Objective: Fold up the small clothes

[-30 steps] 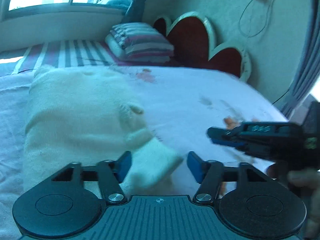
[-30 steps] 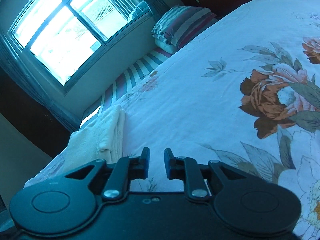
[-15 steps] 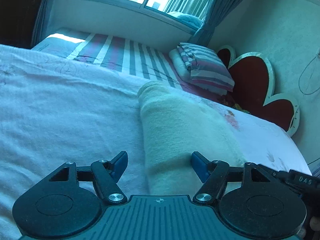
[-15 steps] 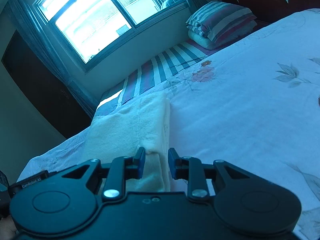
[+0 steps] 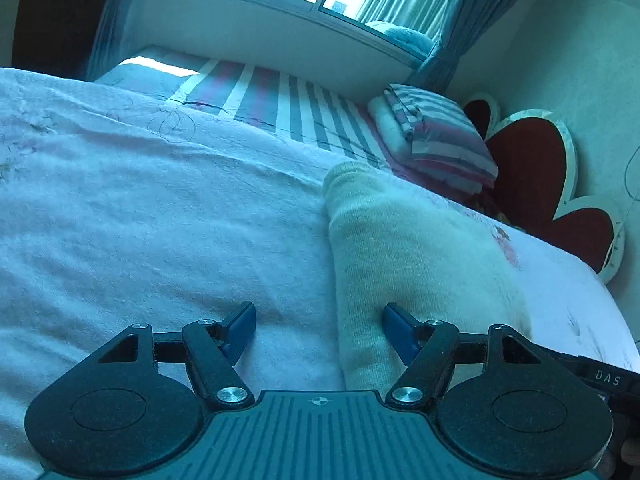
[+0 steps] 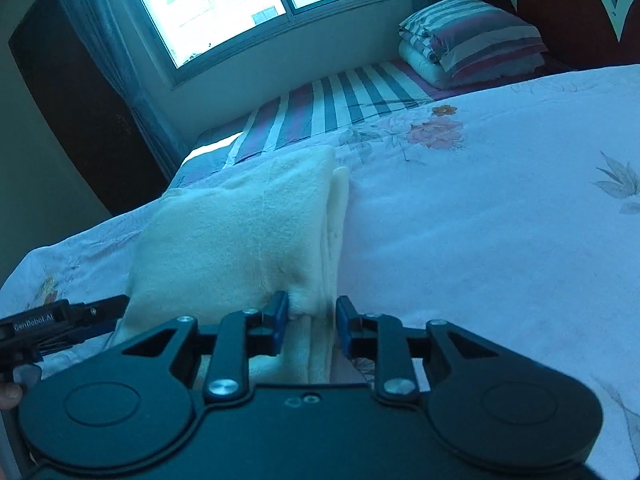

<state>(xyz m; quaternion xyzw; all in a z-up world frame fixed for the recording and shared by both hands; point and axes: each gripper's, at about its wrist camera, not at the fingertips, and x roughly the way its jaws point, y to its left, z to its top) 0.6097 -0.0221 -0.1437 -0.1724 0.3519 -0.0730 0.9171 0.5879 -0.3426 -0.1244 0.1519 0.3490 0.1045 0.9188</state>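
Note:
A cream, fuzzy garment lies folded into a long strip on the floral bedspread. My left gripper stands open at the strip's near end. It straddles the left edge, with its right finger over the fabric. In the right wrist view the garment shows its layered right edge. My right gripper has that edge between its jaws, which are opening, and a dark gap shows at the right pad. The left gripper pokes in from the left.
A striped folded quilt and a red heart-shaped headboard sit at the far end of the bed. A striped sheet runs under the window. Open bedspread spreads to the right of the garment.
Both grippers swung over to the garment's near end. The loose cream flap between my left jaws a second ago is gone. My right jaws came onto the right edge and have widened.

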